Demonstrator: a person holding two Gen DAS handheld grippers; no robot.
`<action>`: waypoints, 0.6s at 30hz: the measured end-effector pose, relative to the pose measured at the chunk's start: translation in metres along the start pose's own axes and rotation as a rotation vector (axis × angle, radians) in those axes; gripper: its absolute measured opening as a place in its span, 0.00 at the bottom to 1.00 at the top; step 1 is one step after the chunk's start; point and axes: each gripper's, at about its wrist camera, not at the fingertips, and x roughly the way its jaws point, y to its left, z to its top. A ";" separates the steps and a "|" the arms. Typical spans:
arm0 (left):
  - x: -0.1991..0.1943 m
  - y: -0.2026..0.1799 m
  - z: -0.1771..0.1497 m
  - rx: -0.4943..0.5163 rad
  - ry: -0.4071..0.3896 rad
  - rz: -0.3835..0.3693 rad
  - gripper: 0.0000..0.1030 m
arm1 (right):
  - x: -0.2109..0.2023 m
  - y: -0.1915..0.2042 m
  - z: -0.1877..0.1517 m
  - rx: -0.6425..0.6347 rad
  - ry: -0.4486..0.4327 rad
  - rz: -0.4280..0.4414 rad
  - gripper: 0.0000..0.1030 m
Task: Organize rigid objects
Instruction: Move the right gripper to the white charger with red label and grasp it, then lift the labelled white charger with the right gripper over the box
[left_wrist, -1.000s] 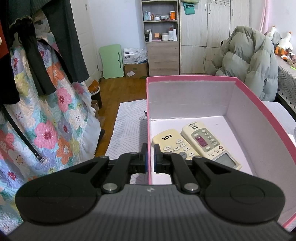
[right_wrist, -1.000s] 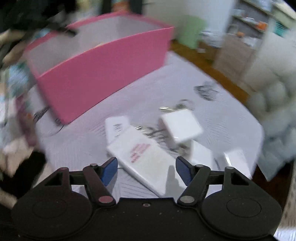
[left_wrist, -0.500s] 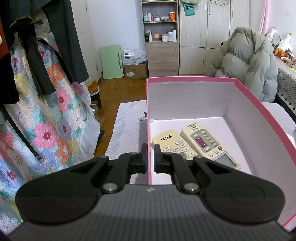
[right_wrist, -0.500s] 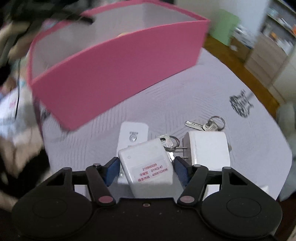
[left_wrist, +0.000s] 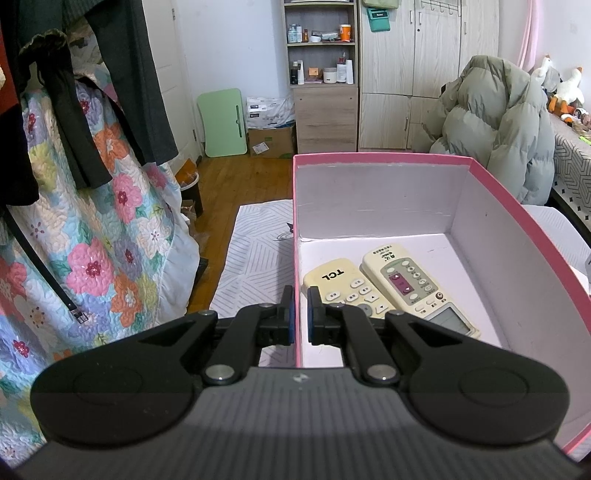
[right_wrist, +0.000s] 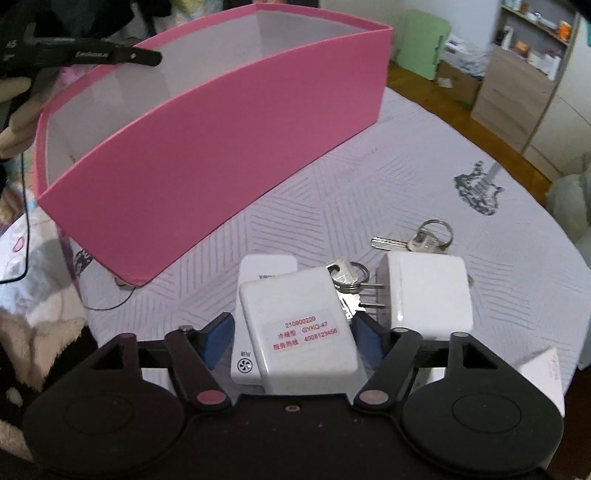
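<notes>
Since a second ago the right hand-held gripper (right_wrist: 293, 330) has come down over the pile of white things, and the white remote (right_wrist: 299, 334) with the red-printed label now sits between its blue pads (right_wrist: 218, 338); the jaws are opening and a gap shows on each side of the remote, so nothing is clamped. Under that remote lies a second flat white device (right_wrist: 266, 269), partly covered. Just right of the remote is a white plug adapter (right_wrist: 428, 295), its prongs pointing left toward a bunch of keys (right_wrist: 347, 277); a second set of keys (right_wrist: 417, 240) lies just beyond the adapter. All of this rests on a grey-striped bed cover (right_wrist: 369, 177).

To the far left stands the pink box (right_wrist: 221, 155). The left hand-held gripper (left_wrist: 298, 314) has not shifted: it is closed on the box's left wall, one finger inside and one outside. Inside the box (white-lined) two cream remotes lie side by side on the floor, the TCL remote (left_wrist: 343, 284) on the left and the remote with a display (left_wrist: 413, 288) touching it on the right.
</notes>
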 end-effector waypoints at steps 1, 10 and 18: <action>0.000 0.001 0.000 0.001 0.001 0.002 0.05 | 0.001 0.002 0.000 -0.035 0.001 0.000 0.78; 0.000 0.002 0.001 -0.001 0.001 0.002 0.05 | -0.024 0.019 0.006 -0.095 -0.073 -0.045 0.62; 0.000 0.002 0.001 -0.003 0.001 0.000 0.05 | 0.001 0.022 0.005 -0.113 -0.005 -0.049 0.62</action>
